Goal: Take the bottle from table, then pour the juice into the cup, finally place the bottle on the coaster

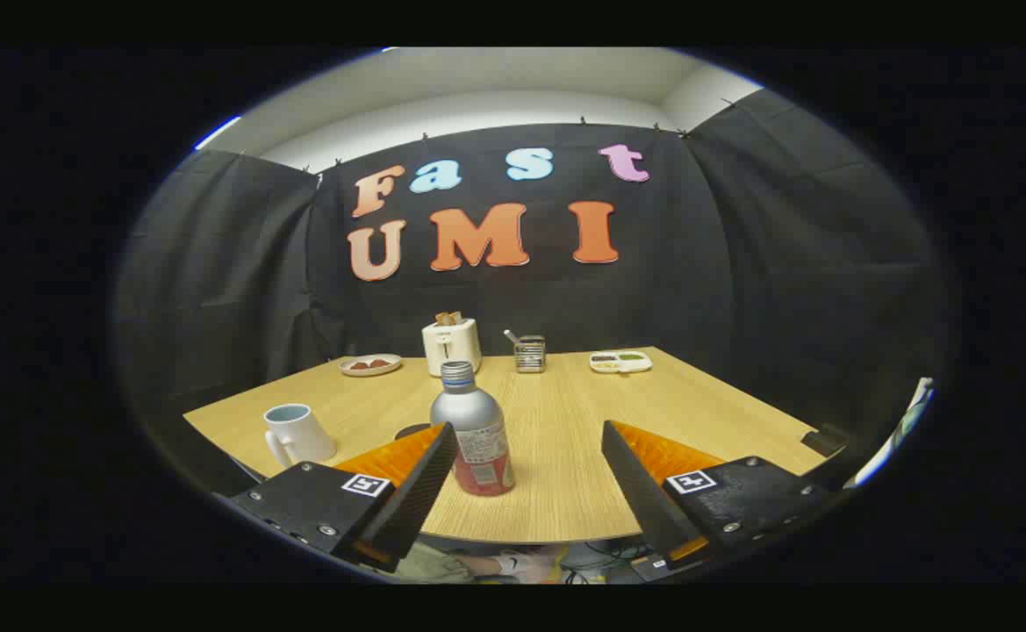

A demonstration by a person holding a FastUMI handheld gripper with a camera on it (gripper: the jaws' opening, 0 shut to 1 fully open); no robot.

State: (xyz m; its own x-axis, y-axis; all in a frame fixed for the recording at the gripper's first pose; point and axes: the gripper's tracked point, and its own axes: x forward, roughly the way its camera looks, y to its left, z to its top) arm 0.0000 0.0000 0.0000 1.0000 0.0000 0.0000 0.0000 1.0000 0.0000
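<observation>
Gripper (530, 439): fingers spread wide, gripping nothing.
Bottle (473, 430): upright by the left finger; label print illegible.
Coaster (412, 431): mostly hidden behind that finger.
Cup (296, 434): white mug, left.

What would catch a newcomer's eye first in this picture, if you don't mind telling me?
Probably the silver bottle, standing upright and capped on the wooden table, just ahead of the open gripper and close beside its left finger. Next, the white cup off to the bottle's left. Along the table's far edge stands a toaster with toast poking out.
</observation>
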